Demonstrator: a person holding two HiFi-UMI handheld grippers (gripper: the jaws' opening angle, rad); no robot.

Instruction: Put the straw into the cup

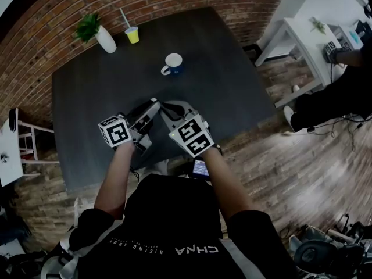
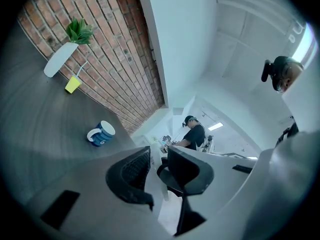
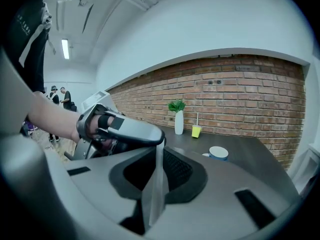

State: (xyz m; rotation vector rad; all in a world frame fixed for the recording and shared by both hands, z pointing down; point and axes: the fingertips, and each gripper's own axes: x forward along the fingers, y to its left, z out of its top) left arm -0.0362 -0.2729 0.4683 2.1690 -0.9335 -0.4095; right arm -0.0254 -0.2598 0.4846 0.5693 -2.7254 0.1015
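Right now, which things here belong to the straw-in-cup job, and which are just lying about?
Job: thin white strip, probably the straw, in the right gripper; blue handled mug or small yellow cup, target unclear.
Lying about: white vase with green plant.

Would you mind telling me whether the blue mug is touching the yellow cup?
Apart. The head view shows a stretch of bare dark table between the blue mug and the yellow cup.
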